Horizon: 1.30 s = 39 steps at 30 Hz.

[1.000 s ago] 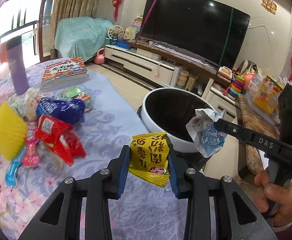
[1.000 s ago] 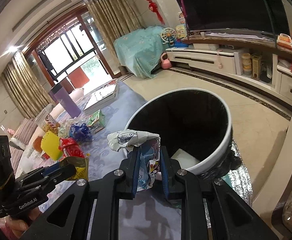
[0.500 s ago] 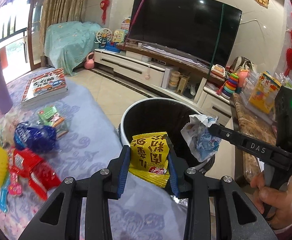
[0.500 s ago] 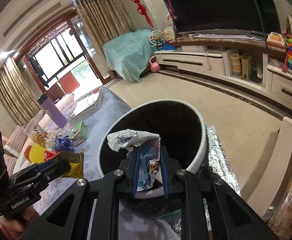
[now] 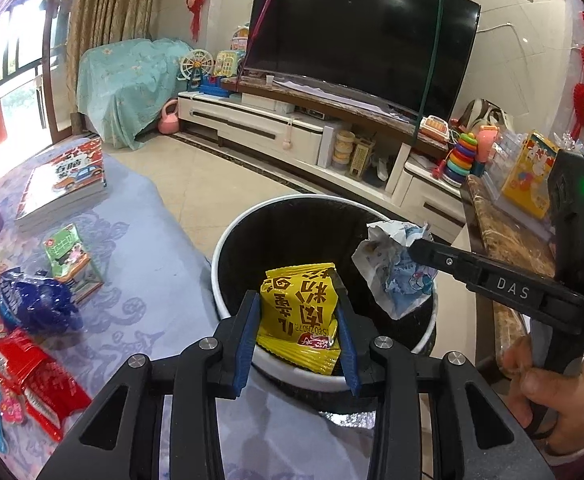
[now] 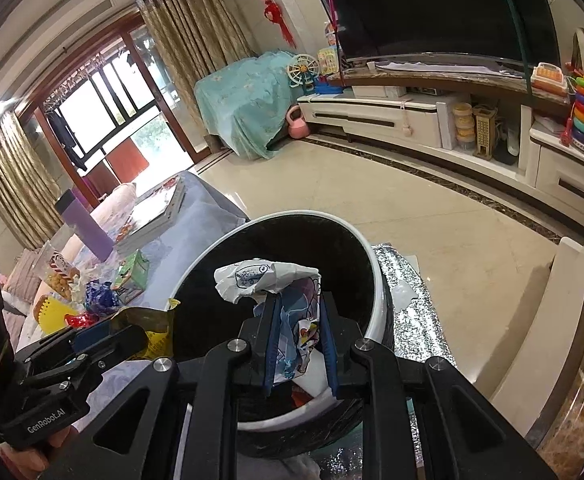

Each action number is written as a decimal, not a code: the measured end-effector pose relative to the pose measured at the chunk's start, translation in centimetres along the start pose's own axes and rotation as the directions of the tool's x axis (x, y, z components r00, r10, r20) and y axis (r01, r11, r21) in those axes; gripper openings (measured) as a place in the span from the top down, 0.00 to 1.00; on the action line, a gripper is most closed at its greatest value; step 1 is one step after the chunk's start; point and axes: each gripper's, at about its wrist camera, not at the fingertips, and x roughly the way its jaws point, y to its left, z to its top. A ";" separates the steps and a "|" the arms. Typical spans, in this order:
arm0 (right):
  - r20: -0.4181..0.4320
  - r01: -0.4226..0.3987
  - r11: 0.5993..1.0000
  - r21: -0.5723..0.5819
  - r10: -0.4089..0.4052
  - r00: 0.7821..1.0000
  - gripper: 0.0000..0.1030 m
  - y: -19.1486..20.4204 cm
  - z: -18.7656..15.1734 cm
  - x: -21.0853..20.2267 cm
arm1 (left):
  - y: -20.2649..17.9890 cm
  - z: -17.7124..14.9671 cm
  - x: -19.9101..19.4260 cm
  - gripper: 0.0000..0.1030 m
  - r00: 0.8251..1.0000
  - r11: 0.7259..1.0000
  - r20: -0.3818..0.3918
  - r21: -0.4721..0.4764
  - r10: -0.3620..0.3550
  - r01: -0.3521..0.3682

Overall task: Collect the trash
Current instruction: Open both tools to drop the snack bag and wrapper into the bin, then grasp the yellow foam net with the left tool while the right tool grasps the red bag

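Observation:
My left gripper [image 5: 298, 308] is shut on a yellow snack packet [image 5: 298, 312] and holds it over the near rim of the round white trash bin [image 5: 227, 240] with a black liner. My right gripper [image 6: 298, 320] is shut on a crumpled white and blue wrapper [image 6: 267, 280] above the bin's opening [image 6: 376, 280]. The right gripper with its wrapper [image 5: 396, 268] shows at the bin's right side in the left wrist view. The left gripper [image 6: 131, 332] with the yellow packet [image 6: 159, 332] shows at the bin's left in the right wrist view.
On the blue-cloth table [image 5: 151, 260] lie red wrappers [image 5: 39, 384], a blue wrapper [image 5: 35, 300], a green packet [image 5: 69, 256], a book [image 5: 67, 184] and a purple bottle [image 6: 85, 224]. A TV stand [image 5: 292, 128] lines the far wall. A marble counter [image 5: 504, 248] runs along the right.
Both grippers have moved forward with their trash, from beside the bin to over its opening. The table items have slid left and back in view.

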 end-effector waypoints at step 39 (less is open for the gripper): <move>0.014 -0.007 0.998 0.065 0.006 1.000 0.36 -0.5 -0.8 -2.1 | 1.8 -2.6 -0.9 0.38 1.000 0.995 -0.028 -0.095 -0.010 0.007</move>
